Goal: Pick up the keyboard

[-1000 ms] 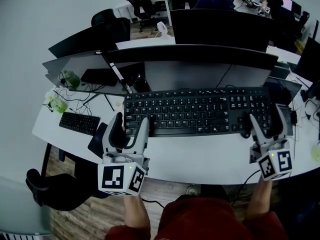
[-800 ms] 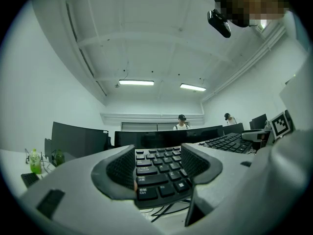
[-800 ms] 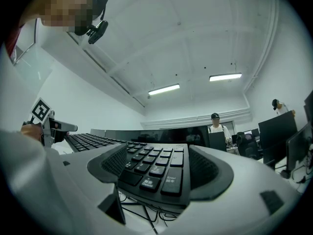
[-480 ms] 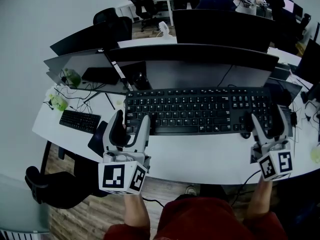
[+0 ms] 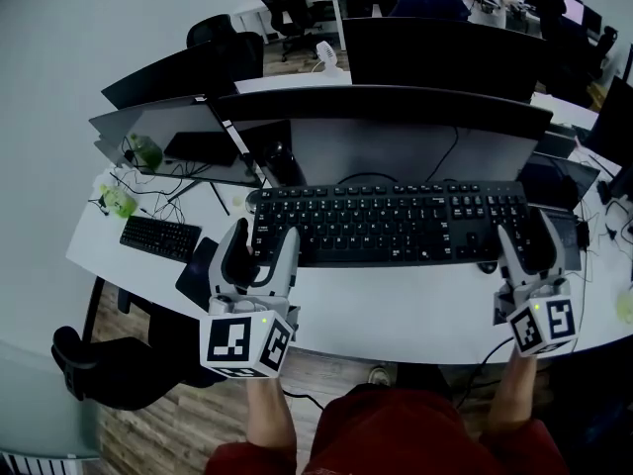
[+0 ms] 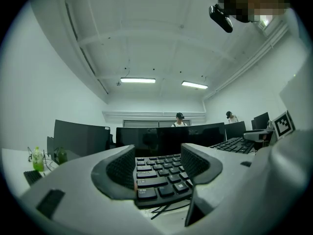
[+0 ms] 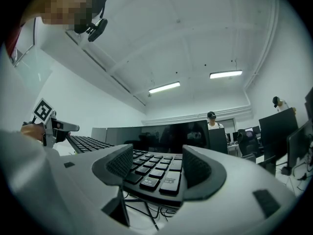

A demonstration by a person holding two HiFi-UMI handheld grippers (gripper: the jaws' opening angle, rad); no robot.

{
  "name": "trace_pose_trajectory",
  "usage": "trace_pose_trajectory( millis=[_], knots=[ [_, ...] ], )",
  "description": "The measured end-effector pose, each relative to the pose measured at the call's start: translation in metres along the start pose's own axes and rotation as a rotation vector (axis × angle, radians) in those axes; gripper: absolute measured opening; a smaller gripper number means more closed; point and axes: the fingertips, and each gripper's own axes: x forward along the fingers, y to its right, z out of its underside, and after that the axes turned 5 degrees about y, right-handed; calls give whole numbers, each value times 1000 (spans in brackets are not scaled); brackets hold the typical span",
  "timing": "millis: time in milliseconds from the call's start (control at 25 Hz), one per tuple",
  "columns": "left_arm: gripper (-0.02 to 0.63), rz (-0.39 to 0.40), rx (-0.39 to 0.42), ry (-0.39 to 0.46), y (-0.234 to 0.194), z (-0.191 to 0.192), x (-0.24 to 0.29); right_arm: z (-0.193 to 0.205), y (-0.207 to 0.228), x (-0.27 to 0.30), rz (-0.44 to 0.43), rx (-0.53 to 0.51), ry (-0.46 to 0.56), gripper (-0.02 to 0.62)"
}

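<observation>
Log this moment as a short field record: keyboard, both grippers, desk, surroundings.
keyboard: black, full-size keyboard, lying crosswise in front of the monitor
left gripper: closed on the keyboard's left end
right gripper: jaws have just been closing; the keyboard's right end is between them, pads on it
lift: both ends look raised, cables visible underneath
desk: white
also present: second keyboard, smaller, at far left
</observation>
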Motion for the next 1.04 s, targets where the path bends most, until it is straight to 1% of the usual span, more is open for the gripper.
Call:
trace_pose_trajectory(
  millis=[160,520,1040],
  knots=[
    [298,4,3,-9,0,1,0,2,0,-1,-1,-10,-8,304],
    [298,12,-6,-6,1,-2,-1,-8,-1,-3,3,-26,-3,296],
    [298,8,2,-15,3,-5,-2,-13,0,-3,1,-24,-3,293]
  ],
)
